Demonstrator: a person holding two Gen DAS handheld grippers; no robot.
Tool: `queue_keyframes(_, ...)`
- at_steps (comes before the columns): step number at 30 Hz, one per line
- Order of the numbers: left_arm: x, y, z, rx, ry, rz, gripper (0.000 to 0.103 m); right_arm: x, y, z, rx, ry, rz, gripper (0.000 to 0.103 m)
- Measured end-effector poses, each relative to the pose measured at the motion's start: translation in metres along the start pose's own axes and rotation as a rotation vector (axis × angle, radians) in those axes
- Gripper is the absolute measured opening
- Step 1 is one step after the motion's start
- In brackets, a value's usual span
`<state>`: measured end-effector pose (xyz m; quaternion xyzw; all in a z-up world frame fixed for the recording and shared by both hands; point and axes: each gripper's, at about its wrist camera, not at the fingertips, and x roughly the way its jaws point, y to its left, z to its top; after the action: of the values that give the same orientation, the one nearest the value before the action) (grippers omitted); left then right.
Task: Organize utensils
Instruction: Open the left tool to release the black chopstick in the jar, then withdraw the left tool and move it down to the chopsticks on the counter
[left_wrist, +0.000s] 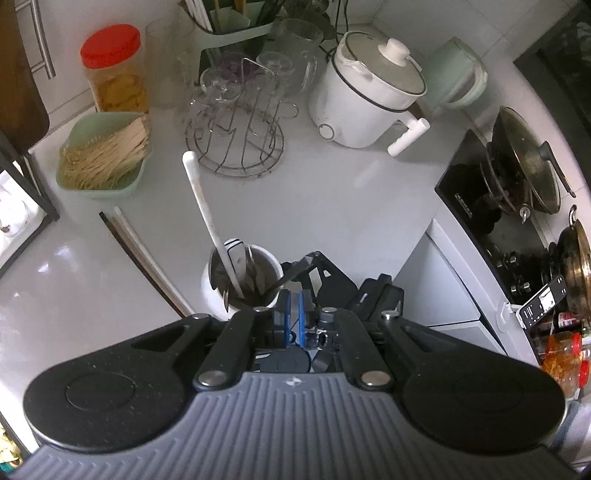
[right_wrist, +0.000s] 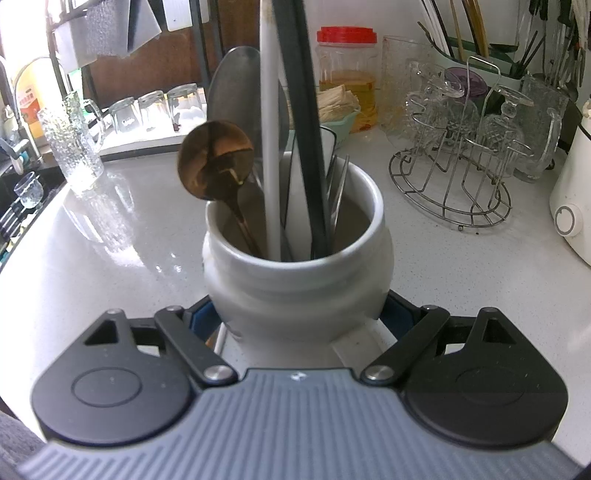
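- Near the bench's front edge stands the white crock (right_wrist: 295, 280), gripped low on its belly by the right gripper (right_wrist: 299, 325), whose blue pads spread wide to either side; its base is hidden behind the gripper body.
- Inside it: one gold spoon (right_wrist: 216, 166), one white handle (right_wrist: 269, 147), one black handle (right_wrist: 303, 129) cut off at the top, and some steel pieces too crowded to count.
- Left gripper (left_wrist: 294, 314) hovers just beside the crock, blue pads nearly together; whether they pinch the thin dark handle (left_wrist: 291, 275) I cannot tell.
- Two chopsticks (left_wrist: 142, 254) lie loose on the bench (left_wrist: 332, 199), with bare surface beyond them.
- One wire glass rack (right_wrist: 454, 177) stands well apart.
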<state>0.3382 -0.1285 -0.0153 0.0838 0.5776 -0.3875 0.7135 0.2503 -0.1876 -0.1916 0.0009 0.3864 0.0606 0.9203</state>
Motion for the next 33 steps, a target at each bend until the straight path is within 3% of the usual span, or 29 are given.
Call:
queue_keyframes(6, -0.004, 0.002, 0.001, 0.003, -0.033, 0.027, 0.010, 0.000, 0.000, 0.000, 0.003, 0.001, -0.002, 0.091)
queue_keyframes(8, -0.007, 0.004, 0.001, 0.000, -0.054, 0.031, 0.033, 0.000, 0.000, 0.000, 0.002, 0.001, -0.003, 0.091)
queue_keyframes(10, -0.013, 0.008, -0.001, -0.011, -0.090, 0.032, 0.041, 0.000, 0.000, 0.000, 0.003, 0.001, -0.003, 0.091)
queue_keyframes(24, -0.056, 0.013, -0.038, -0.051, -0.354, 0.051, 0.043, 0.001, 0.001, 0.002, 0.005, 0.004, -0.012, 0.091)
queue_keyframes(33, -0.051, 0.057, -0.070, -0.191, -0.453, 0.190, 0.044, -0.001, 0.001, 0.000, 0.028, 0.002, -0.034, 0.091)
